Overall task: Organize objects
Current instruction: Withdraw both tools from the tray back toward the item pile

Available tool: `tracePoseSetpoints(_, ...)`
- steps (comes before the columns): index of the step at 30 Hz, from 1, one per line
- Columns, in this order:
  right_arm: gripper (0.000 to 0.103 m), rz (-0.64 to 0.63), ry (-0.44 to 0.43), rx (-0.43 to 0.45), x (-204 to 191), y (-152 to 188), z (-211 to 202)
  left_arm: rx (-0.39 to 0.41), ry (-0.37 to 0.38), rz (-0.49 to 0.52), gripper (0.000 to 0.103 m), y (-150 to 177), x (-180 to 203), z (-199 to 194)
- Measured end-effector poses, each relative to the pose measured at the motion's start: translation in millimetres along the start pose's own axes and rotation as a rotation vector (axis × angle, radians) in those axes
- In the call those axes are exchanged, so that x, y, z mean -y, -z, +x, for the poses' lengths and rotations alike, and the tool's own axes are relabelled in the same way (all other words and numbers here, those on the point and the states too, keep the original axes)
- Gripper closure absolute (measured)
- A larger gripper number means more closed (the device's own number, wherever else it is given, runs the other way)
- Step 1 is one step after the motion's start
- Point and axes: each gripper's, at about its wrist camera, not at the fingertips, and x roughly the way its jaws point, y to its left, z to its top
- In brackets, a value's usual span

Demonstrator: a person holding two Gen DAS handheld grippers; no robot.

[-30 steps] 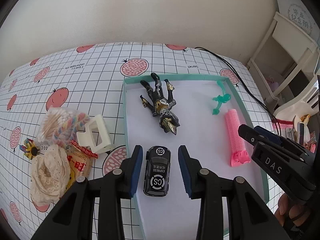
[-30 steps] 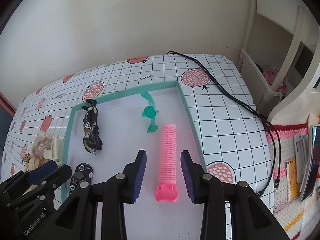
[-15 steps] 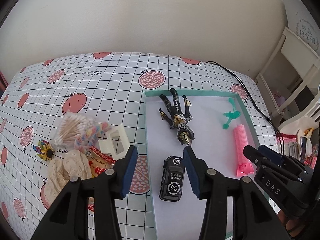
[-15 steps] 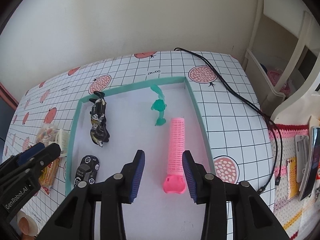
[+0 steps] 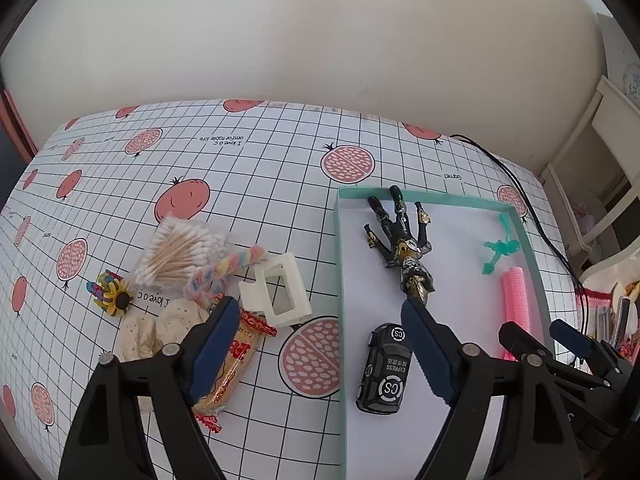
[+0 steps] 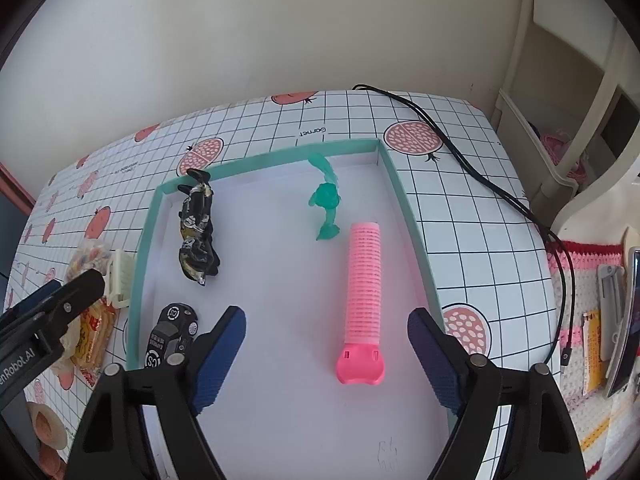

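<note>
Left wrist view: your left gripper (image 5: pixel 316 334) is spread wide and holds nothing, above the teal tray's rim (image 5: pixel 340 280). The white hair claw (image 5: pixel 276 294) lies just outside, touching the snack packet (image 5: pixel 230 368). It looks light, stiff and smooth, so take it across its 2 flat sides.

Right wrist view: your right gripper (image 6: pixel 326 350) is also released and empty, over the tray floor. The pink roller (image 6: pixel 362 292) lies inside; it looks light and rigid, so pinch mid-barrel.
</note>
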Motion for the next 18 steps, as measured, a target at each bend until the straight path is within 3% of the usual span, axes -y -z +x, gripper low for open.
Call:
tracePoseSetpoints(4, 0.000, 0.002, 0.005, 0.009, 0.9, -0.4, -1.2, 0.035, -0.033, -0.011, 0.007, -0.9, -4.2, -2.8)
tracePoseSetpoints(18, 0.000, 0.011, 0.014, 0.002, 2.9, -0.3, 0.8, 0.026, -0.036, -0.034, 0.007, -1.4, -10.7, -0.7)
